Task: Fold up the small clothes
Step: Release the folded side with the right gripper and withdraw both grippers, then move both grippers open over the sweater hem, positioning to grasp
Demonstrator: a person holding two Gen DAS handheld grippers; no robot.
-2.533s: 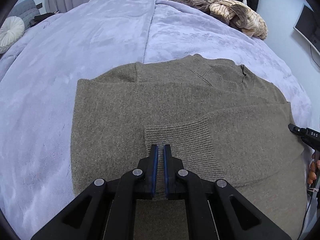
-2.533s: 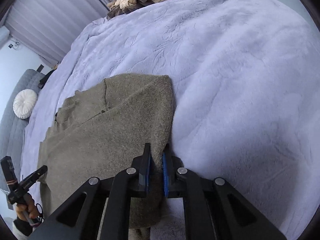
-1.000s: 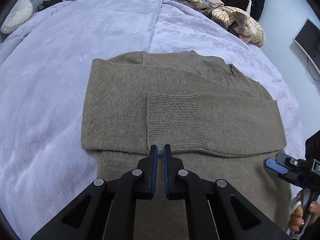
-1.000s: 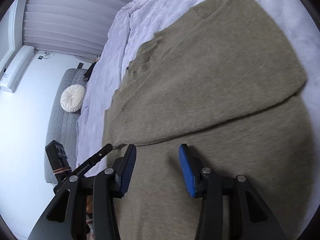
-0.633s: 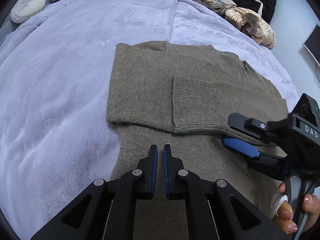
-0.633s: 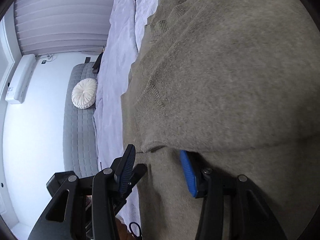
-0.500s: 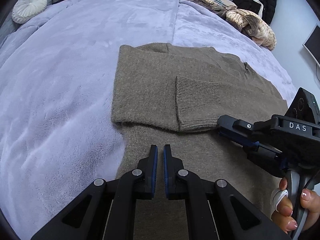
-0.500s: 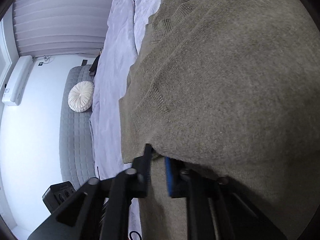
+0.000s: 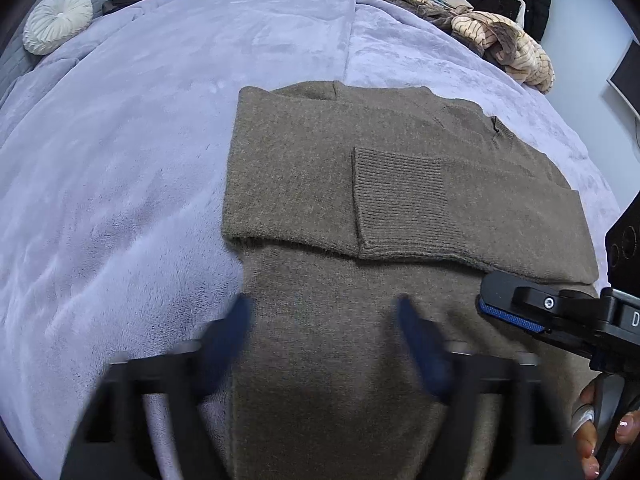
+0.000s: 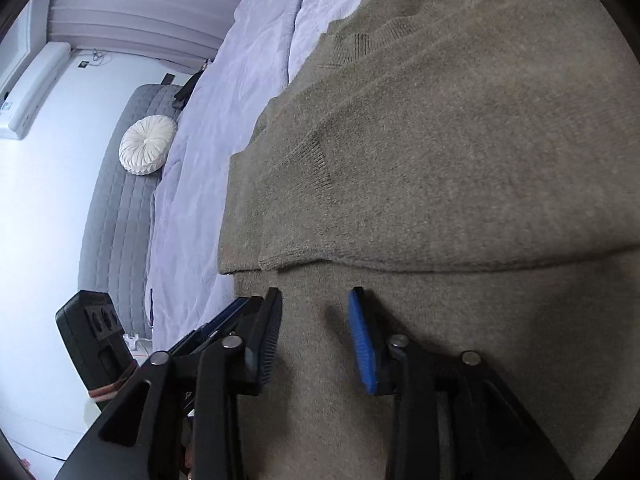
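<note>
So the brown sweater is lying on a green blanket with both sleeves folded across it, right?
Not quite. The blanket is pale purple, not green; the left wrist view shows it clearly. The rest holds: the brown sweater lies on it with both sleeves folded across.

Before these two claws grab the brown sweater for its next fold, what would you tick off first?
1. Left gripper open: ok, jaws wide but motion-blurred.
2. Right gripper open: ok.
3. Both over the sweater, lower body part: ok.
4. Sleeves folded across the chest, ribbed cuff lying flat: ok.
5. Bottom hem within reach: cannot tell, hidden below the frames.
6. Purple blanket around the sweater free of obstacles: ok; the clothes pile lies far off.
</note>
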